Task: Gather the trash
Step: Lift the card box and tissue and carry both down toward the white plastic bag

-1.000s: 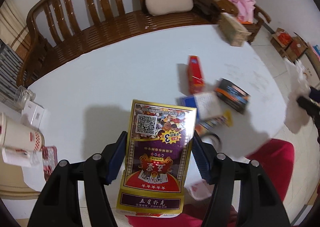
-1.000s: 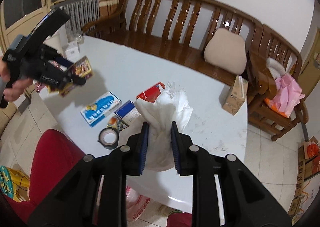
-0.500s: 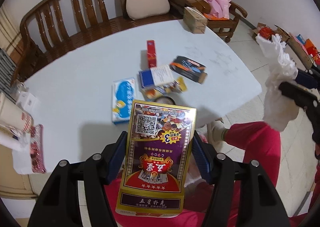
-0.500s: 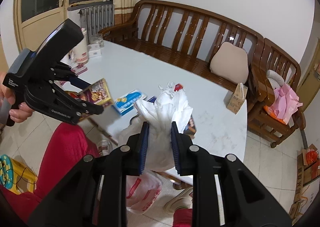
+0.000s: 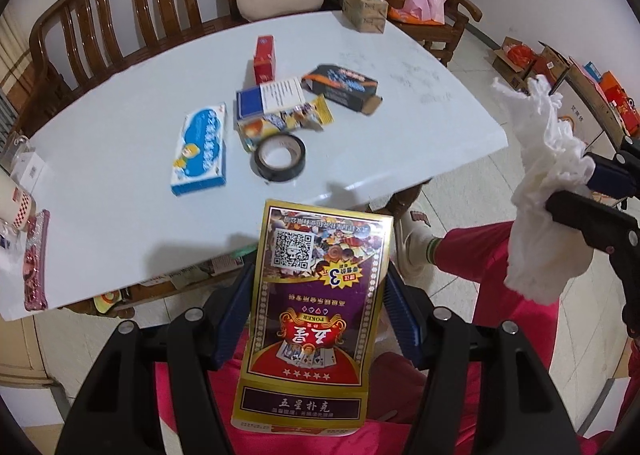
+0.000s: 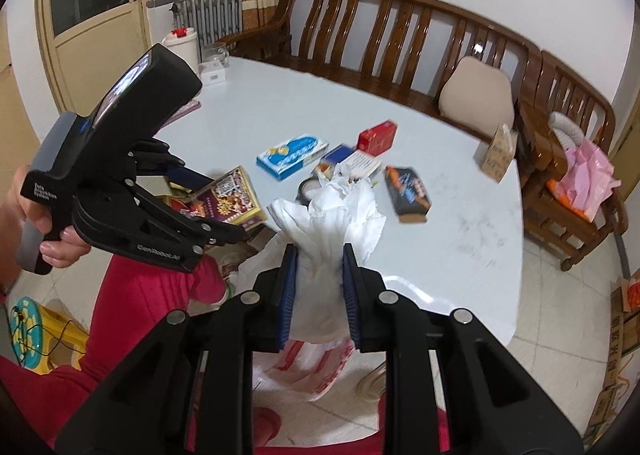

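Observation:
My left gripper is shut on a gold and purple poker card box, held off the table's near edge above red-clad legs. The box also shows in the right wrist view. My right gripper is shut on a crumpled white tissue wad, also seen at the right of the left wrist view. On the white table lie a blue and white box, a black tape roll, a red box, a black box, a blue-white box and a snack wrapper.
A red and white plastic bag hangs on the floor below my right gripper. A wooden bench and chair stand behind the table. A brown carton sits at the far corner. Cups and a pouch are at the left edge.
Both grippers have pulled back from the table toward the person, carrying the card box and the tissue. The table items now lie farther ahead.

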`<act>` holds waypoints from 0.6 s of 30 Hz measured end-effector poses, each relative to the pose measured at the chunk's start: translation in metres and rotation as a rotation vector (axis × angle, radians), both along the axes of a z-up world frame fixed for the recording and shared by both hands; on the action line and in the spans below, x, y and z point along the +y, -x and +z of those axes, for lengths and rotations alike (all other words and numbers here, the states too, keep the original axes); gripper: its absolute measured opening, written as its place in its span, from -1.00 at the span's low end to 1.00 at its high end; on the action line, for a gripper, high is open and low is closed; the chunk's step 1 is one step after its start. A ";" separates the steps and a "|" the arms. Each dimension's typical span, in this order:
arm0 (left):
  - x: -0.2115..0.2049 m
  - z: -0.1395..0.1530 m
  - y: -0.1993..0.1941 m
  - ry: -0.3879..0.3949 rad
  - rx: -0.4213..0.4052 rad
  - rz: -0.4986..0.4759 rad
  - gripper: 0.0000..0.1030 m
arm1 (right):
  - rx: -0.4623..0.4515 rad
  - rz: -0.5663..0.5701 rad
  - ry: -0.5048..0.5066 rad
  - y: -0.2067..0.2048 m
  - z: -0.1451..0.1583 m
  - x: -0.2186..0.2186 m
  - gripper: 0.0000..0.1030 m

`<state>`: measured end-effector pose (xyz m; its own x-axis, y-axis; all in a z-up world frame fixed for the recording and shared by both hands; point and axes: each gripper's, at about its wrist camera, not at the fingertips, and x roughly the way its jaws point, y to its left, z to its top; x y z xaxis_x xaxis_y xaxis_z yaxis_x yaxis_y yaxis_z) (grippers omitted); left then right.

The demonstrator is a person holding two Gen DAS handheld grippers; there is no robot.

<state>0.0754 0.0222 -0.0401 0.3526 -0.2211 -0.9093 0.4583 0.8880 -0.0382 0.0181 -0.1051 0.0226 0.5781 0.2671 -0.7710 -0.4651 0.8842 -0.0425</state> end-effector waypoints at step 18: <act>-0.018 -0.076 0.019 -0.025 0.049 -0.017 0.19 | 0.068 -0.026 0.063 0.011 -0.074 0.008 -0.57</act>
<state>0.0563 0.0039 -0.1161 0.3043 -0.2040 -0.9305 0.4717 0.8809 -0.0389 0.0071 -0.0975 -0.0511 0.5303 0.2023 -0.8233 -0.4455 0.8927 -0.0676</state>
